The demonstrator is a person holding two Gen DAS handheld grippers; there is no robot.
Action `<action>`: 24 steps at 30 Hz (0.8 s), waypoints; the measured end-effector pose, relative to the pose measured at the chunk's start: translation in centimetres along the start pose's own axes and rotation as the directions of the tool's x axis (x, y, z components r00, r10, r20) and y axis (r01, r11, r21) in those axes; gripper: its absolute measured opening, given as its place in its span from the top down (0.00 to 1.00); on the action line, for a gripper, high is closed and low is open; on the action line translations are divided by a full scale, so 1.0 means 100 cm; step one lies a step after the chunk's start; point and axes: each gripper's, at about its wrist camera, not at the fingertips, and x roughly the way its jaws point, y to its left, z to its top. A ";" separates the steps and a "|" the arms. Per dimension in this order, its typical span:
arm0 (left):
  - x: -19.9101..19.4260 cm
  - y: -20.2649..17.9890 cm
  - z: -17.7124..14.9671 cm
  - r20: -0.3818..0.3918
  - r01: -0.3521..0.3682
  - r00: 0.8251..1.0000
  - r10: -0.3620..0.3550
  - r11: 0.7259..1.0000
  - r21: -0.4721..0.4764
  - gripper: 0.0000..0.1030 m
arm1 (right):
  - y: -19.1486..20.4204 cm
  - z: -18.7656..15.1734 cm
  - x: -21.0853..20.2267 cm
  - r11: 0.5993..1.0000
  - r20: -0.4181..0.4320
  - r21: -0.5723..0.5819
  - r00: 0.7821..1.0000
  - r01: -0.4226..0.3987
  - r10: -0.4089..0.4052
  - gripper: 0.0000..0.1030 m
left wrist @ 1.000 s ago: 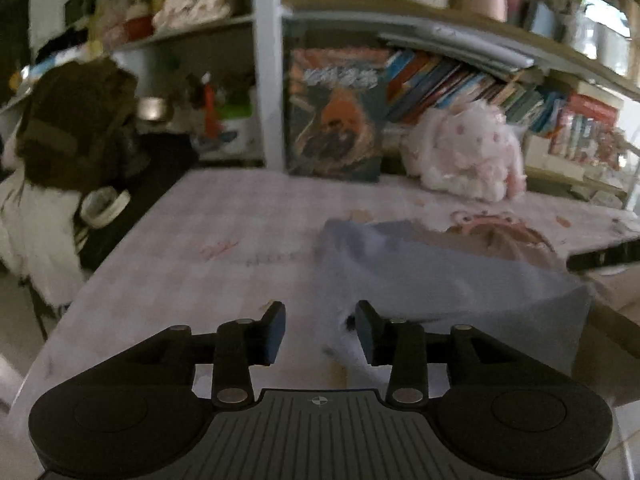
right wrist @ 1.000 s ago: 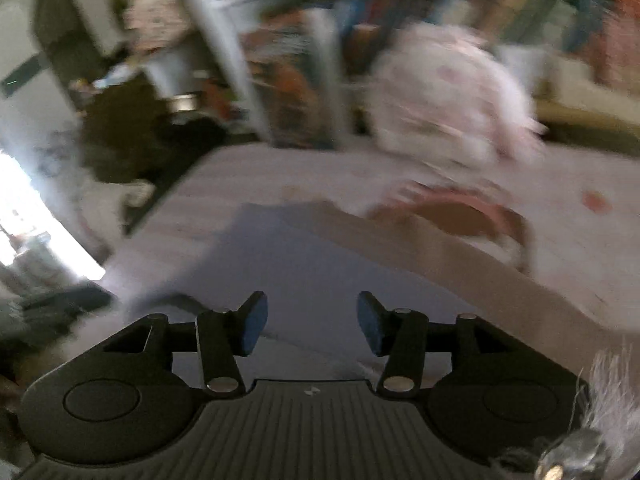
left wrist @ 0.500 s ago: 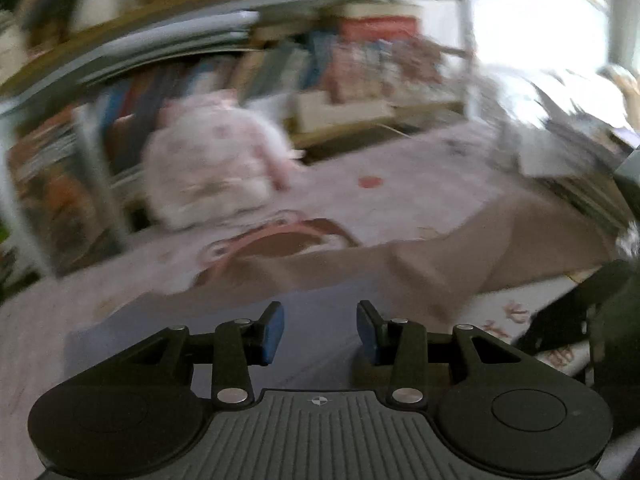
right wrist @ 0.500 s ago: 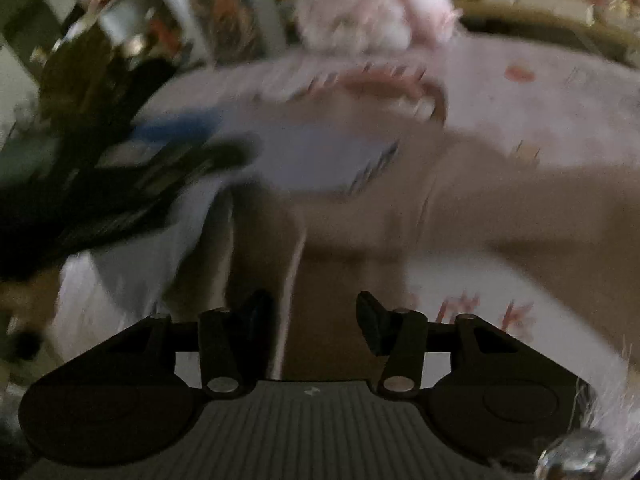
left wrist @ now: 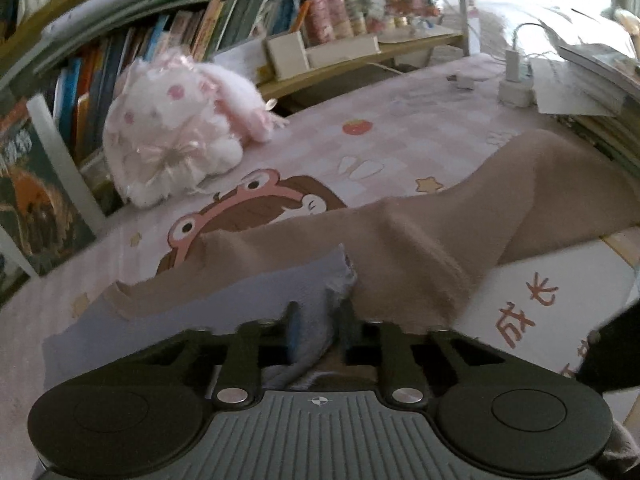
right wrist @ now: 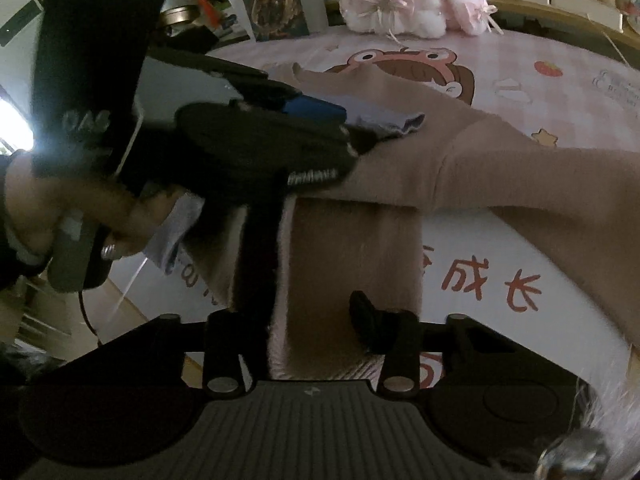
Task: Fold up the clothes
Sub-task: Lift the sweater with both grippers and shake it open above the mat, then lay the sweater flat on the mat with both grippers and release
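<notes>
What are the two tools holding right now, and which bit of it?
The left tool pinches the frayed corner of the blue cloth. The right tool has the tan garment's strip between its fingers, not clearly gripped.

bookshelf (left wrist: 168, 40) behind | pink cartoon tablecloth (left wrist: 400, 148) | bright daylight right

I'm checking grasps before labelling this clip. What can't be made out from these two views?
- Left wrist view: the left gripper fingertips are buried in lavender cloth, so the pinch itself is hidden.
- Right wrist view: the right gripper near finger is covered by the tan garment; closure unclear.
- Garment type: cut off by both views' edges.
</notes>
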 end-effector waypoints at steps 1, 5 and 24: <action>-0.001 0.008 0.000 0.007 0.004 1.000 -0.004 0.999 -0.036 0.96 | -0.001 0.000 0.000 1.000 -0.003 0.004 1.000 -0.003 0.003 0.79; -0.025 0.059 -0.001 0.096 -0.007 0.995 0.030 0.972 -0.234 0.97 | 0.000 -0.003 -0.001 0.999 0.005 0.036 1.000 0.012 -0.012 0.86; -0.151 0.381 -0.167 -0.121 -0.556 0.786 0.606 0.609 -0.565 0.97 | 0.046 0.003 -0.007 0.952 0.032 0.185 0.966 0.246 -0.256 0.97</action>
